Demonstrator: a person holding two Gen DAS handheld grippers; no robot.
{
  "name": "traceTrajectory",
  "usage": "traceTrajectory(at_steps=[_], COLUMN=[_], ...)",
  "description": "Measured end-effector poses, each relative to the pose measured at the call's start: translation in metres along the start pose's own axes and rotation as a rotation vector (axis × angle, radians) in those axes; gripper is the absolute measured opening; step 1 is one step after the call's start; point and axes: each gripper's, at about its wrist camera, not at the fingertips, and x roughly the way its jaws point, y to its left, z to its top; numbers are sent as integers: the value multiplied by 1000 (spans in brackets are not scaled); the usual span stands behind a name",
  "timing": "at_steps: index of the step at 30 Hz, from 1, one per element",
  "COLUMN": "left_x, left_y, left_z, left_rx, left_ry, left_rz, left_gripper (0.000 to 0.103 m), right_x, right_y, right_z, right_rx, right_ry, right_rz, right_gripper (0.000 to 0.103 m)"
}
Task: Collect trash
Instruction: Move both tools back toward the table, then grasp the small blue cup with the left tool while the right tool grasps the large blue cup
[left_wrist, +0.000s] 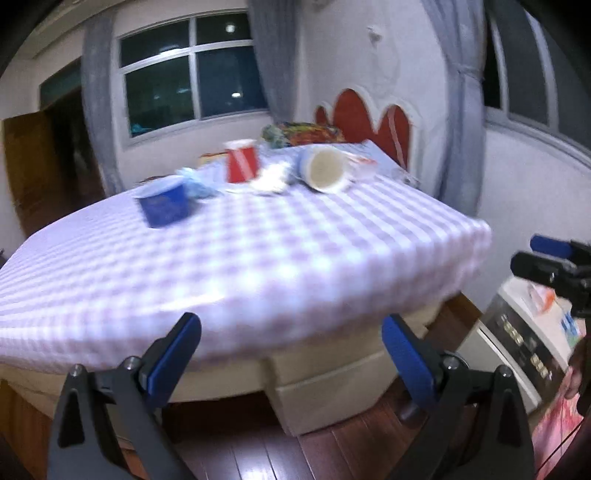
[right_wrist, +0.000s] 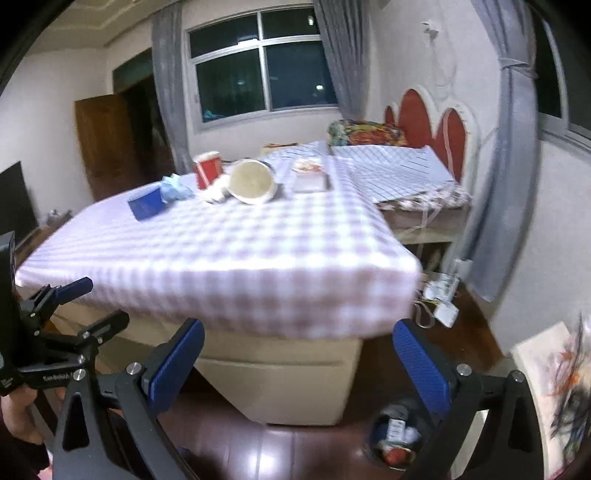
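Trash lies at the far side of the checkered table (left_wrist: 258, 258) (right_wrist: 258, 258): a blue box (left_wrist: 162, 206) (right_wrist: 146, 204), a red paper cup (left_wrist: 242, 160) (right_wrist: 208, 168), a tipped paper bowl (left_wrist: 327, 170) (right_wrist: 253, 181), crumpled white tissue (left_wrist: 271, 177) (right_wrist: 216, 192), a pale blue wad (left_wrist: 197, 184) (right_wrist: 175, 190) and a clear container (right_wrist: 310, 181). My left gripper (left_wrist: 291, 350) (right_wrist: 88, 306) is open and empty before the table's near edge. My right gripper (right_wrist: 299, 362) (left_wrist: 535, 254) is open and empty, beside the left one. A trash bin (right_wrist: 395, 439) with rubbish stands on the floor below the right gripper.
A bed with a red headboard (right_wrist: 424, 114) and a striped sheet (right_wrist: 391, 166) adjoins the table's far right. A white appliance (left_wrist: 524, 332) stands at the right. Cables and a power strip (right_wrist: 443, 295) lie on the dark wooden floor. A brown door (right_wrist: 107, 144) is at left.
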Motion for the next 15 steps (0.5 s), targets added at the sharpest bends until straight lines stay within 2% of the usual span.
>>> traceTrajectory(at_steps=[2,6,12,15], left_x=[0,10,46,64], left_y=[17,55,115,131], left_z=[8,27,61,74], left_rx=[-13,-36,-114,-160], left_ry=[-14,-34,-13,0], left_rz=[56,150,220,216], left_gripper=[99,99,99,99], right_x=[5,21,59,89], right_y=[11,27,51,55], right_z=[12,44,94,115], right_rx=[-15,-5,-55,-61], right_ry=[-4,-24,-30,-7], right_rz=[-24,-7,-23,-17], right_gripper=[103,103,103,103])
